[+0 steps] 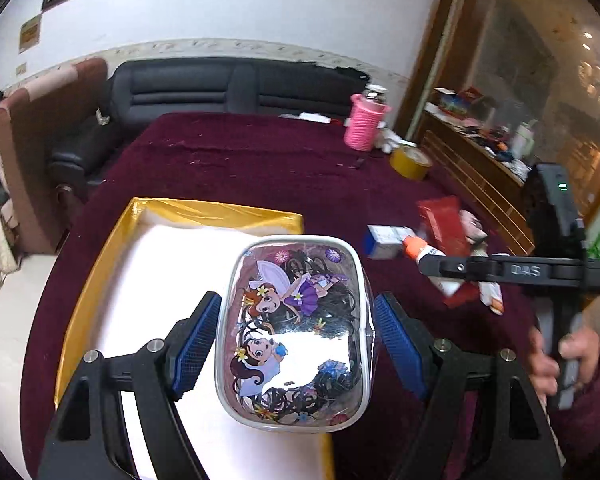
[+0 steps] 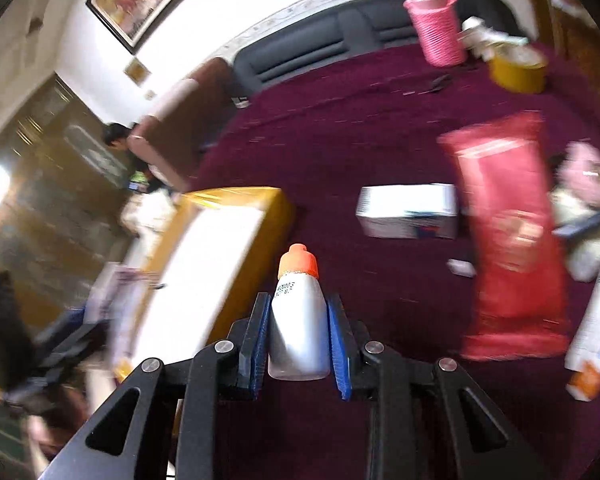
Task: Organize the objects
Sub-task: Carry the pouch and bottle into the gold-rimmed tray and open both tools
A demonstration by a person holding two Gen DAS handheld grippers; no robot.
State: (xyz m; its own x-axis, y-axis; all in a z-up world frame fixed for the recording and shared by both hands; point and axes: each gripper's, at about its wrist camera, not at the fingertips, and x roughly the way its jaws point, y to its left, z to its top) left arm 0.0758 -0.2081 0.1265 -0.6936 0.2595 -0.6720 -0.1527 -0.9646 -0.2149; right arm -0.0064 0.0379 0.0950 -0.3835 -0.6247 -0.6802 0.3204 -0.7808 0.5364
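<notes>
Between left gripper jaws: clenched cartoon pouch | right gripper grips bottle | step: carrying | next: lower both into gold box.

Each camera rode just behind its tool, looking forward and steeply down along the two fingers, close over the worktop. Both faced the far sofa. They shared the gold box left of each tool, the pink holder and the yellow tape roll ahead.
</notes>
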